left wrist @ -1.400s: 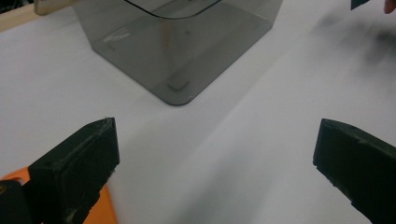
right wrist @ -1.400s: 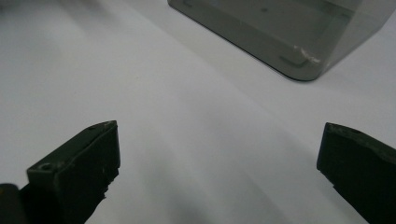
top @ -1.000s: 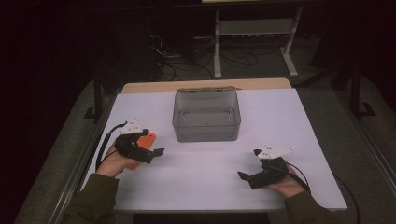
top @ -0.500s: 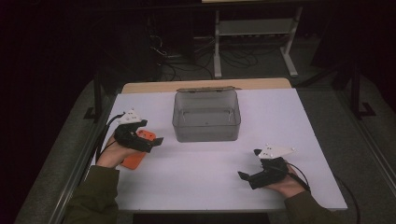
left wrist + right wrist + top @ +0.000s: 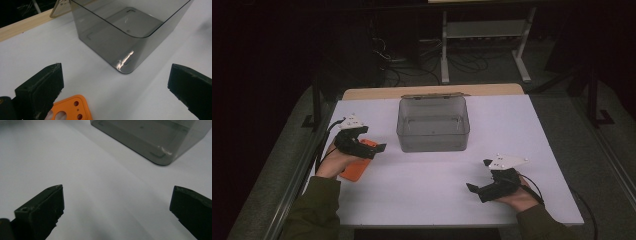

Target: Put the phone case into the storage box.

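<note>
A clear grey plastic box [image 5: 433, 125] stands open-topped and empty at the far middle of the white table [image 5: 432, 185]. My left gripper [image 5: 372, 140] hovers left of it, jaws wide open and empty. Under that hand lies a flat orange piece [image 5: 356, 169] with round holes. In the left gripper view the orange piece [image 5: 71, 108] sits low by the left jaw, with the left gripper [image 5: 117, 75] facing the box's near corner [image 5: 125, 67]. My right gripper [image 5: 478, 176] rests open near the front right; in its own view the right gripper [image 5: 117, 192] faces bare table, the box [image 5: 150, 137] at top right.
A wooden strip [image 5: 432, 91] runs along the table's far edge. Beyond it, on the dark floor, stand a metal shelf frame [image 5: 482, 30] and loose cables [image 5: 397, 55]. Metal rails [image 5: 294, 175] flank the table's left side.
My left gripper has moved away from me, uncovering more of the orange piece under the hand. The right gripper has stayed in place.
</note>
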